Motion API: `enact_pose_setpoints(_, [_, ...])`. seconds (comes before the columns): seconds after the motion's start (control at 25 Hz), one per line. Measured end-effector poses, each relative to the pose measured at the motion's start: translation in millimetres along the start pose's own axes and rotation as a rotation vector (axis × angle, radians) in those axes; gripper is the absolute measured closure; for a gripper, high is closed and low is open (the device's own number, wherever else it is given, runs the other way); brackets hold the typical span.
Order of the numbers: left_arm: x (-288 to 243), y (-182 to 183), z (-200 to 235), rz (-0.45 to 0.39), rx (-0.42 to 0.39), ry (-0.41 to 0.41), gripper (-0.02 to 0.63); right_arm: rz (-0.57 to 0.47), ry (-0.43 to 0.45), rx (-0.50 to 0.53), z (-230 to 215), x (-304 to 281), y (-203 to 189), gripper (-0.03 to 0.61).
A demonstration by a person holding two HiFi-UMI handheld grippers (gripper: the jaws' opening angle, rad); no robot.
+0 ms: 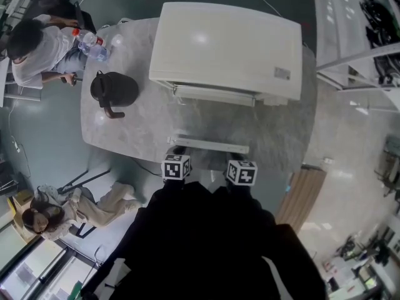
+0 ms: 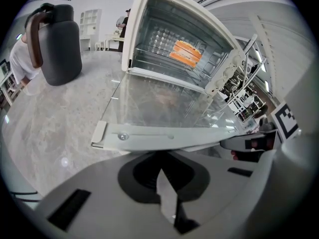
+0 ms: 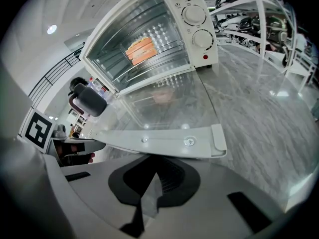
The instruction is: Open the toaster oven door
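The white toaster oven (image 1: 228, 49) stands on a grey marble table (image 1: 119, 130). Its glass door (image 2: 159, 101) hangs fully open, lying flat toward me, and the white handle bar (image 1: 209, 145) is at the near edge. An orange-topped food item (image 2: 187, 53) rests on the rack inside. My left gripper (image 1: 177, 154) is just below the bar's left end, my right gripper (image 1: 237, 161) below its right end. In the left gripper view the handle bar (image 2: 164, 136) crosses right ahead of the left gripper (image 2: 162, 176), jaws together. The right gripper (image 3: 149, 183) looks the same under the handle bar (image 3: 159, 143).
A black jug (image 1: 114, 89) with a brown handle stands left of the oven, with water bottles (image 1: 92, 45) behind it. One person sits at the table's far left (image 1: 34, 45); another is low on the floor (image 1: 62, 211). Shelving (image 1: 362, 24) runs along the right.
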State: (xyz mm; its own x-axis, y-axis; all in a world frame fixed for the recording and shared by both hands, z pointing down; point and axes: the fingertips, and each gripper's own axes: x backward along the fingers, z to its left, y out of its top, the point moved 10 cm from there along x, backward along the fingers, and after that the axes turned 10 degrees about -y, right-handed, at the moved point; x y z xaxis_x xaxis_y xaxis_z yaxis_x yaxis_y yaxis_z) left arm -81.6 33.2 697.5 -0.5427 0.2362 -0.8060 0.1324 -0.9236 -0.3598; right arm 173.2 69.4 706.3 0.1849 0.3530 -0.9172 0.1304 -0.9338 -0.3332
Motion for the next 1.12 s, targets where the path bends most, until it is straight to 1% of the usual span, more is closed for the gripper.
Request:
enact_pose_setpoints(0.16, [3,-9,-5,0.011,0.006,-0.006,0.611,0.018,0.032,-0.006,-2,3,-4,0.575])
enact_pose_setpoints(0.24, [7,-13,-9,0.01,0.001,-0.011,0.611,0.023,0.033,0.002,0,9,-8,0.575])
enact_pose_setpoints(0.36, [18,-13,-19,-0.023,-0.017,-0.023,0.611,-0.004,0.052,0.022,4,22,-9,0.575])
enact_pose_setpoints(0.48, [31,-4,-28,-0.072,-0.048,-0.028,0.611,-0.062,0.074,0.033,4,35,-3,0.575])
enact_pose_setpoints(0.68, [46,24,-39,-0.155,-0.088,-0.035,0.611,-0.165,0.083,0.053,8,59,28,0.575])
enact_pose_setpoints(0.96, [73,71,-58,-0.299,-0.142,-0.054,0.611,-0.386,0.119,0.109,26,98,85,0.575])
enact_pose_setpoints(1.12, [90,98,-66,-0.383,-0.178,-0.058,0.611,-0.496,0.134,0.113,36,119,113,0.575])
